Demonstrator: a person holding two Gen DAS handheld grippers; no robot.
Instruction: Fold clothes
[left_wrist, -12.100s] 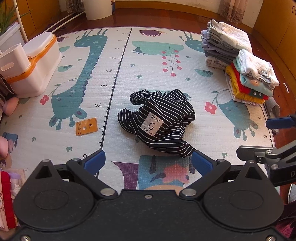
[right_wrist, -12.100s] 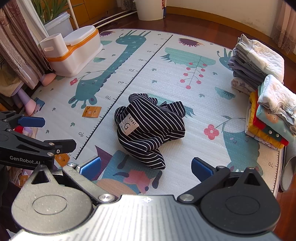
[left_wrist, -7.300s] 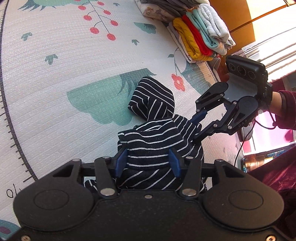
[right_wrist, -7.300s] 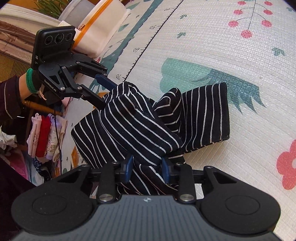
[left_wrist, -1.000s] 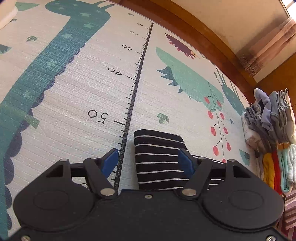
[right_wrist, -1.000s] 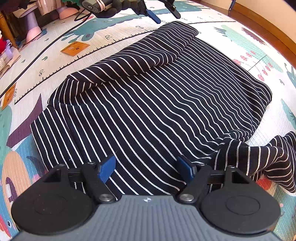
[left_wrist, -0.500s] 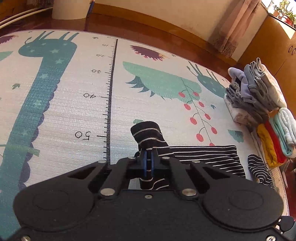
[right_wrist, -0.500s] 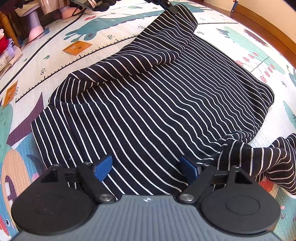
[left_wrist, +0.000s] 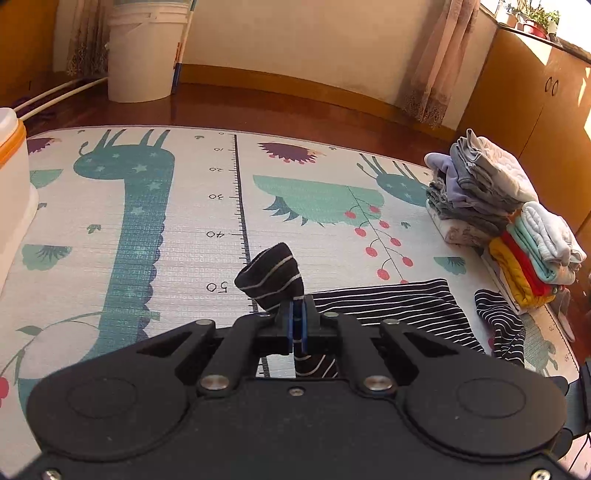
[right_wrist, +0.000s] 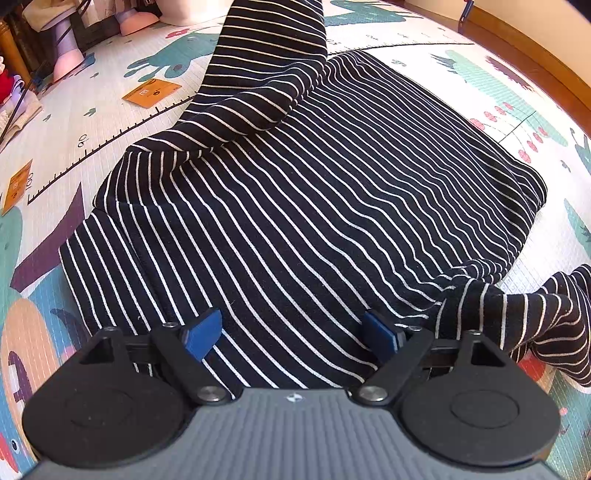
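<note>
A black garment with thin white stripes (right_wrist: 332, 192) lies spread on the play mat (right_wrist: 517, 92). In the left wrist view my left gripper (left_wrist: 297, 325) is shut on the garment's sleeve end (left_wrist: 271, 277), lifted above the mat; the garment's body (left_wrist: 399, 310) lies flat to the right. In the right wrist view that sleeve (right_wrist: 266, 55) rises out of the top of the frame. My right gripper (right_wrist: 291, 336) hovers open just over the lower part of the garment, nothing between its fingers. The other sleeve (right_wrist: 535, 317) lies bunched at the right.
Two stacks of folded clothes (left_wrist: 498, 206) stand at the mat's right edge. A white bucket (left_wrist: 144, 48) stands on the wooden floor behind the mat, a white and orange box (left_wrist: 11, 162) at the left. Orange cards (right_wrist: 151, 92) lie on the mat.
My left gripper closed on the sleeve end and has lifted it higher off the mat. The right gripper has stayed open over the garment, moving slightly closer.
</note>
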